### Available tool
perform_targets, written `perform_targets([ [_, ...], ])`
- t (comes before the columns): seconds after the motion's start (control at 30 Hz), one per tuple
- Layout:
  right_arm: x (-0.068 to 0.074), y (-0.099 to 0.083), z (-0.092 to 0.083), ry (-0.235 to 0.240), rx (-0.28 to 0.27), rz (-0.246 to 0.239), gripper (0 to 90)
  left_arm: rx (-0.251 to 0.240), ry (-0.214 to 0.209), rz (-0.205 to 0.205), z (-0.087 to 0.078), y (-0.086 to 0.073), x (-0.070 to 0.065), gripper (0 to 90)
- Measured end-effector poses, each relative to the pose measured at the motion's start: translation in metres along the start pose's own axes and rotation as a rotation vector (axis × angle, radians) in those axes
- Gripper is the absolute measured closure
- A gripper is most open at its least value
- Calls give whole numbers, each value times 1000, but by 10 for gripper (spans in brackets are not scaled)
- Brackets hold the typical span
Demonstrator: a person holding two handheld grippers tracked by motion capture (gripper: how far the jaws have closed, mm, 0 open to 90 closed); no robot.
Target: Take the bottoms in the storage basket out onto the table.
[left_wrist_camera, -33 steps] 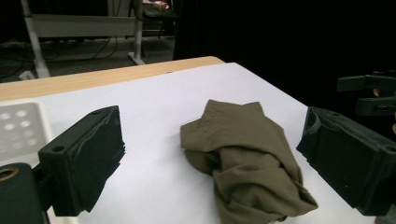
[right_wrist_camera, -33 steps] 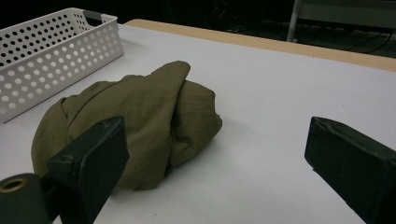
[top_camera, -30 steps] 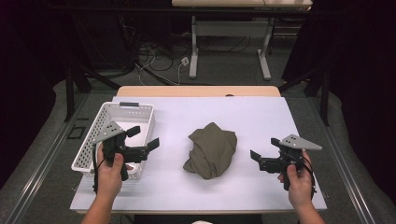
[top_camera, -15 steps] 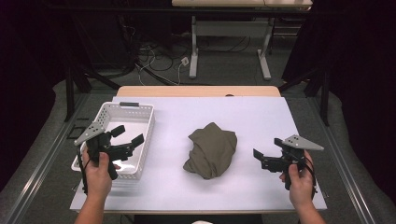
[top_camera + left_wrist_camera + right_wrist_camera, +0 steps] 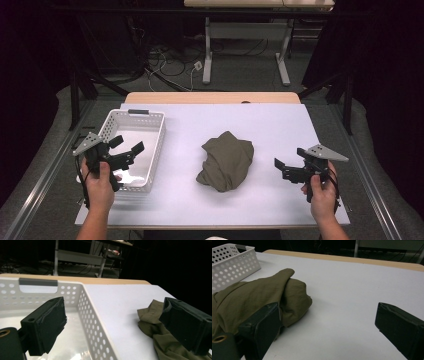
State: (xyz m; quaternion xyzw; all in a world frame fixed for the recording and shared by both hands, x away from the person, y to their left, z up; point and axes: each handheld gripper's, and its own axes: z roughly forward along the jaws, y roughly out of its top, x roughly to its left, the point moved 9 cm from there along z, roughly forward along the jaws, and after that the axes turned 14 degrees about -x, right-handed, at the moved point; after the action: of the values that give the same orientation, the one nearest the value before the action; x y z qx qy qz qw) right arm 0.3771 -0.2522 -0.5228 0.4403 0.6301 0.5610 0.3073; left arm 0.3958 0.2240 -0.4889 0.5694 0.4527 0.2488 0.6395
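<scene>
Looking at this one, the olive cloth (image 5: 226, 161) sits crumpled mid-table, just right of the white basket (image 5: 150, 131). Both the left gripper (image 5: 126, 149) over the basket's near end and the right gripper (image 5: 281, 167) off to the right have jaws spread wide, holding nothing. Best bet is probably pinching a thick fold near the bundle's top, not a loose edge, so it lifts as one lump.

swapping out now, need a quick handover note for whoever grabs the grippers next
Left gripper: open, empty, held over the white basket.
Right gripper: open, empty, above the table right of the cloth.
Olive cloth: crumpled at the table's middle, untouched by either gripper.
Done: nothing visible; the basket looks empty.
Left: probably grasp the cloth and move it, likely into the basket.
</scene>
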Motion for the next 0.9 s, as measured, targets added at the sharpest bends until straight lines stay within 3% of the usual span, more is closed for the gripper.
perform_targets([
  [0.43,-3,-10,4,-1,32,1,62,5,66,-14,-2,-5,21,62],
  [0.9,-2,-16,7,4,49,1,63,15,85,-19,-2,-8,25,62],
])
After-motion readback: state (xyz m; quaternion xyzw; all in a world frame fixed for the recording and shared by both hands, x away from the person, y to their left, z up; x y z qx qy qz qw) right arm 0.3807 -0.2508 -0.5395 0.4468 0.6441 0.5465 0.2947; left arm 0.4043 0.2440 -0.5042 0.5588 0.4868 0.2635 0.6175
